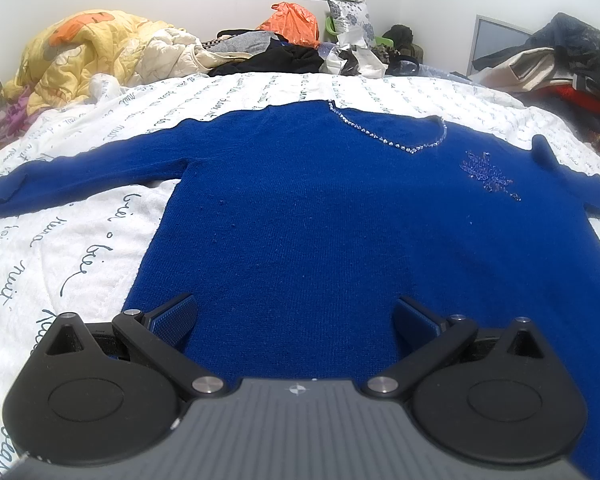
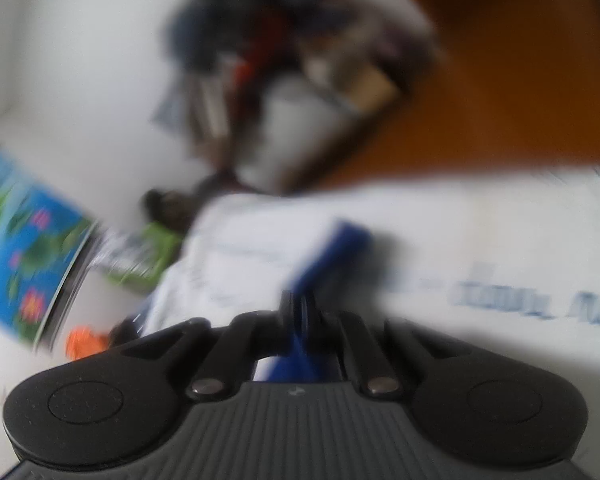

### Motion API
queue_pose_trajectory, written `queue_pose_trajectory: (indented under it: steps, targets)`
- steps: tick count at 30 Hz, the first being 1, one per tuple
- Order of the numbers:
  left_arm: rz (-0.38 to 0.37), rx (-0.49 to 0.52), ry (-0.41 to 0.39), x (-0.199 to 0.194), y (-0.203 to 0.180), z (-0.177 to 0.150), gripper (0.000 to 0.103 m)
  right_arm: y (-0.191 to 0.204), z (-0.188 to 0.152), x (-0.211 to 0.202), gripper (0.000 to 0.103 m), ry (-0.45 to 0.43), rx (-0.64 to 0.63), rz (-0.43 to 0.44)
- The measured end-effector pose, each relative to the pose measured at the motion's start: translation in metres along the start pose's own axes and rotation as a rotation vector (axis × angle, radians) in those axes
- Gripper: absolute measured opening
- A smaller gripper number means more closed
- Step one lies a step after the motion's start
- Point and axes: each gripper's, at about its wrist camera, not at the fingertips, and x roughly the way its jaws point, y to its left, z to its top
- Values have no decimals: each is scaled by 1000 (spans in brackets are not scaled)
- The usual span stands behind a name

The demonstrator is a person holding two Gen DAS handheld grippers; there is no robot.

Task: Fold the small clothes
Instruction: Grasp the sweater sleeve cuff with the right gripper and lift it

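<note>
A royal-blue knit sweater [image 1: 320, 208] lies flat on the white bed cover [image 1: 60, 240], front up, with a beaded V-neck [image 1: 396, 142] and a sparkly motif [image 1: 488, 174] on the chest. Both sleeves spread outward. My left gripper [image 1: 296, 320] is open, hovering over the sweater's lower hem, fingers wide apart. In the blurred right wrist view, my right gripper [image 2: 300, 304] is shut on a strip of the blue sweater [image 2: 332, 252], apparently a sleeve end, held just above the bed cover [image 2: 460, 232].
A yellow quilt [image 1: 88, 52], dark clothes [image 1: 284, 58] and an orange bag [image 1: 292, 20] are piled at the bed's far side. More clothes [image 1: 552, 64] are heaped at the right. The right wrist view shows an orange-brown floor [image 2: 520, 60] and cluttered items [image 2: 280, 72].
</note>
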Motion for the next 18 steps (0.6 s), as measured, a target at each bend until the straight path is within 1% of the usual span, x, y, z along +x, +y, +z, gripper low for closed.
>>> queue_pose_trajectory:
  steps: [1, 3, 4, 5, 6, 7, 8, 9, 10, 12, 14, 16, 18]
  targets:
    - [0, 0, 0, 0, 0, 0, 103, 29, -12, -7, 3, 25, -84, 70]
    - [0, 0, 0, 0, 0, 0, 103, 87, -50, -23, 3, 101, -236, 238]
    - [0, 1, 0, 0, 0, 0, 103, 117, -78, -33, 3, 163, -311, 335]
    - [0, 1, 0, 0, 0, 0, 103, 143, -108, -42, 3, 229, -393, 409]
    - [1, 2, 1, 0, 0, 0, 103, 167, -144, -50, 4, 292, -483, 464]
    - [1, 3, 1, 0, 0, 0, 103, 185, -182, -58, 14, 363, -576, 512]
    - [0, 3, 2, 1, 1, 0, 103, 197, -216, -64, 35, 428, -652, 534]
    - [-1, 4, 2, 1, 2, 1, 103, 203, -245, -69, 47, 483, -710, 538]
    - [-2, 7, 3, 1, 2, 1, 103, 203, -266, -76, 57, 509, -741, 538]
    - [-8, 20, 10, 1, 2, 2, 103, 197, -289, -92, 57, 529, -773, 554]
    - [-43, 25, 37, 3, 1, 14, 103, 186, -298, -106, 57, 528, -790, 559]
    - [-127, -27, 52, 10, 2, 38, 103, 174, -300, -116, 57, 511, -789, 539]
    - [-240, -121, 97, 28, 0, 71, 103, 158, -299, -116, 57, 487, -777, 493]
